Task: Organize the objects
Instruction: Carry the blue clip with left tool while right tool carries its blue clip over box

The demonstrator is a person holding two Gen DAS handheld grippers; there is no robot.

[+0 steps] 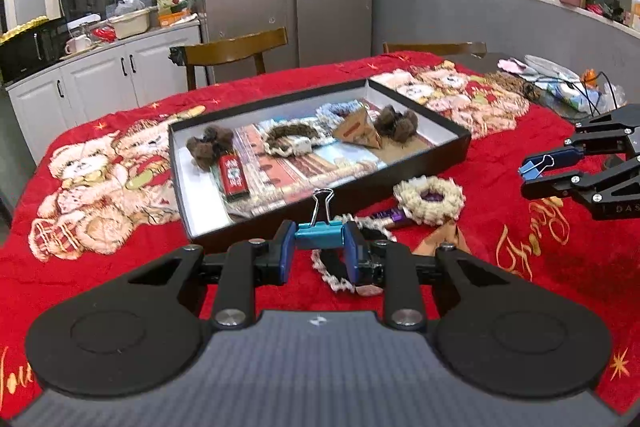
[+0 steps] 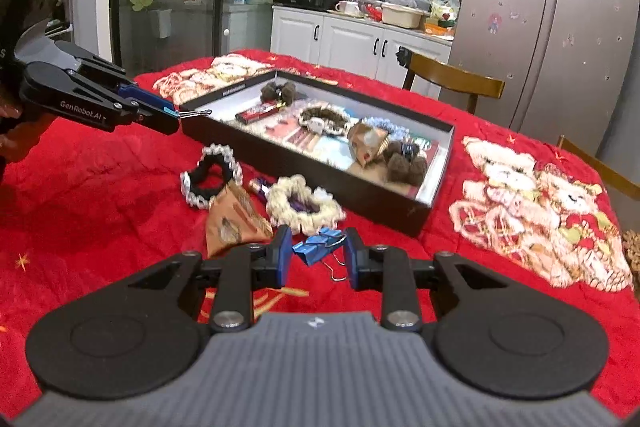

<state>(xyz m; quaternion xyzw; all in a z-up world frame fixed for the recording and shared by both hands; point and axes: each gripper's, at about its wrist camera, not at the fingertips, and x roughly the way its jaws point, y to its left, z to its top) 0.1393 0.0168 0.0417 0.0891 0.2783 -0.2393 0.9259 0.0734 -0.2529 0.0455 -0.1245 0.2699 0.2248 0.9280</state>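
The left claw [image 1: 320, 251] clenches a teal metal binder clip [image 1: 319, 233], just short of the black cardboard box [image 1: 320, 195]. The right claw [image 2: 319, 257] grips a blue metal binder clip [image 2: 316, 246] beside the fluffy cream scrunchie [image 2: 302, 207].

Left wrist: low over table [image 1: 120, 275], facing fridge | Right wrist: near, angled toward cabinets | Shared: black box [image 1: 400, 187] [image 2: 360, 199]

The left gripper [image 1: 320, 247] pinches a teal binder clip [image 1: 319, 235] just before the black box [image 1: 424, 147]; the right gripper [image 1: 528, 175] grips a blue clip [image 1: 536, 163].
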